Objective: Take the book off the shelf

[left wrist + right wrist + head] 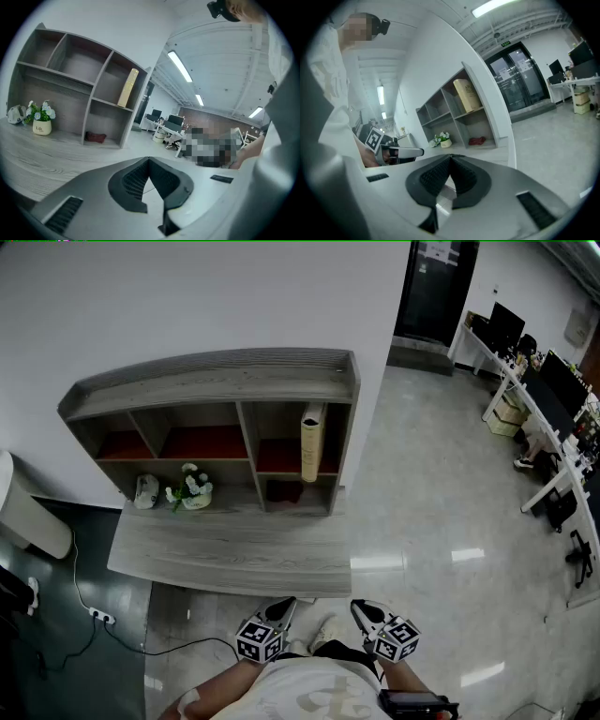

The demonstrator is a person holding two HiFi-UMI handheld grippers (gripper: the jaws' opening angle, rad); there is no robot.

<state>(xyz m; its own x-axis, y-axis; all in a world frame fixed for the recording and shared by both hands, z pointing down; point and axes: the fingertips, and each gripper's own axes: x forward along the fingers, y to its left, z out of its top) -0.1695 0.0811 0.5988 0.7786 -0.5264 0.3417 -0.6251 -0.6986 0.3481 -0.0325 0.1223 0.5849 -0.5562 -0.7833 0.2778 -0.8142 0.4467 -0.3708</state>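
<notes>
A tan book (311, 442) stands upright in the upper right compartment of the grey wooden shelf unit (216, 381), and it shows as well in the left gripper view (127, 87) and the right gripper view (467, 94). Both grippers hang low by the person's body, well short of the shelf. My left gripper (284, 605) is shut with nothing between its jaws (149, 159). My right gripper (360, 607) is also shut and empty (450, 156). The left gripper's marker cube (374, 138) shows in the right gripper view.
A small pot of white flowers (192, 488) and a pale object (145, 490) sit on the lower ledge (234, 554). A dark red item (282, 490) lies in the lower right compartment. Desks with monitors (548, 395) stand at the right. A cable (103, 620) runs on the floor.
</notes>
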